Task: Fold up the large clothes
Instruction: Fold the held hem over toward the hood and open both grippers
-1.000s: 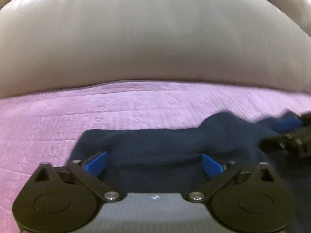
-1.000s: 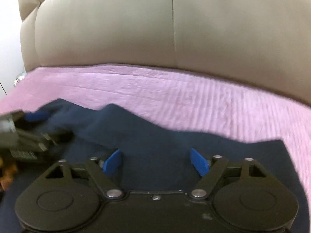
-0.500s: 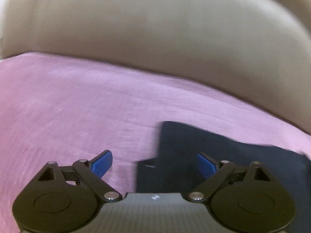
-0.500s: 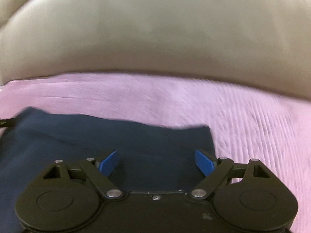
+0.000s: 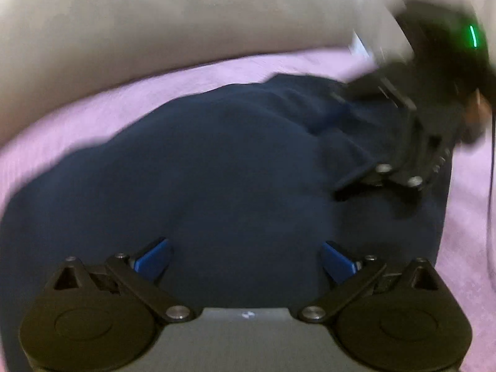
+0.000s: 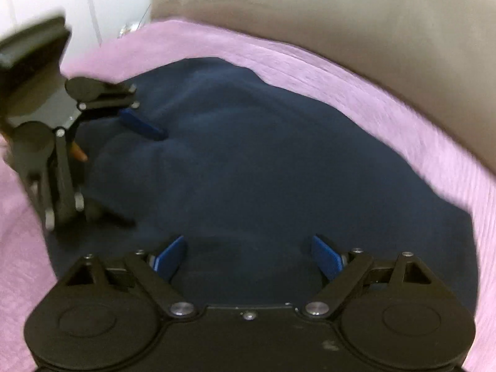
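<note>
From the left wrist view, the left gripper (image 5: 245, 259) pointed down over a dark navy garment (image 5: 217, 167) that lay spread on the pink bedspread (image 5: 93, 114). Its jaws had just been opening again and stood spread wide, the blue pads (image 5: 153, 259) hanging above the cloth with only flat fabric beneath them; whether they touched it could not be told. The garment covered most of the bedspread in view and ran up toward the far edge, where the beige padded headboard (image 5: 155, 21) rose behind it. At the right side of this view the right gripper (image 5: 384, 183) reached in over the garment's rumpled part, blurred, with a green light showing on the device above it.

From the right wrist view, the right gripper (image 6: 248, 259) also hung over the navy garment (image 6: 263, 161), its jaws having just been opening and now fully apart, nothing pinched between the blue pads (image 6: 327, 262). The garment filled the middle of the bedspread (image 6: 341, 71), with a pink band left along the headboard (image 6: 341, 9) edge. At the left, the left gripper (image 6: 139, 167) stood over the garment's left part, one blue finger (image 6: 142, 125) resting close to a fold.
</note>
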A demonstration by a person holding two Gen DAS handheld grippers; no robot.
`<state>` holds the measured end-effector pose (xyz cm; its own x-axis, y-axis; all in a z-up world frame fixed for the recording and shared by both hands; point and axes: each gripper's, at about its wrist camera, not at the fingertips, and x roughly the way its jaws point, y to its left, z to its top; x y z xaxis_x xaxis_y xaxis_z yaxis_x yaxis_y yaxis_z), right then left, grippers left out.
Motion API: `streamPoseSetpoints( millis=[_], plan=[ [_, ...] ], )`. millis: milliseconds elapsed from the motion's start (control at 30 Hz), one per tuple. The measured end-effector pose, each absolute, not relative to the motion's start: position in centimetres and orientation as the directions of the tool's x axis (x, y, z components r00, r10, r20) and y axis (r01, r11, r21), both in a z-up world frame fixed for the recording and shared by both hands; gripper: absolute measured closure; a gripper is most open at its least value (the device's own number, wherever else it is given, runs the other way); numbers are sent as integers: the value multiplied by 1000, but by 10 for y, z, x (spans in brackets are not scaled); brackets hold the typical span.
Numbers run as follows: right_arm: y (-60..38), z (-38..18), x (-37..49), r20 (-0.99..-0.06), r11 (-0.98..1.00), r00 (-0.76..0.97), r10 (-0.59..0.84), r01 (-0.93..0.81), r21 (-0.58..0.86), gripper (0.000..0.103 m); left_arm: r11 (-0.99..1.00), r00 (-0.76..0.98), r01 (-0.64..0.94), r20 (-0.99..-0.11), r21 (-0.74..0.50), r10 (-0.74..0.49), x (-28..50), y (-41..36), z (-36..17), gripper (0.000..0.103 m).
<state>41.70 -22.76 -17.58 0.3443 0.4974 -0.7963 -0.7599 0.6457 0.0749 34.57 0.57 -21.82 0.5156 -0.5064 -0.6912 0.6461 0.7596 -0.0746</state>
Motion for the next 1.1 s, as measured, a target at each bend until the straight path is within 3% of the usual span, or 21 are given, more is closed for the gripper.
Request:
streamPoseSetpoints(
  millis=[100, 167, 233, 400, 467, 600, 767, 1100],
  plan=[
    [-257, -178, 418, -801, 689, 325, 503, -711, 144, 0, 763, 512, 643, -704, -65, -492, 337, 31, -220, 0],
    [-277, -181, 412, -819, 708, 345, 459, -699, 103, 0, 765, 479, 632, -712, -126, -513, 334, 52, -221, 0],
    [-298, -182, 407, -828, 716, 353, 436, -693, 82, 0, 760, 466, 641, -732, -107, -496, 325, 68, -220, 0],
    [-290, -160, 385, -883, 674, 414, 220, -719, -170, 2, 768, 497, 638, -794, 62, -349, 315, 74, -202, 1],
    [-278, -132, 376, -842, 655, 457, 285, -735, -177, 2, 755, 476, 656, -790, 24, -388, 319, 66, -181, 5],
    [-236, -92, 382, -759, 572, 325, 565, -816, 77, 2, 701, 475, 713, -742, 9, -473, 322, 27, -154, 0],
    [-173, -138, 380, -862, 447, 219, 458, -895, 10, 1, 785, 324, 615, -886, -69, -332, 354, 0, -194, 0],
    [-209, -180, 368, -845, 488, 312, 435, -870, -70, 0, 819, 383, 572, -866, -49, -320, 339, 12, -208, 0]
  ],
)
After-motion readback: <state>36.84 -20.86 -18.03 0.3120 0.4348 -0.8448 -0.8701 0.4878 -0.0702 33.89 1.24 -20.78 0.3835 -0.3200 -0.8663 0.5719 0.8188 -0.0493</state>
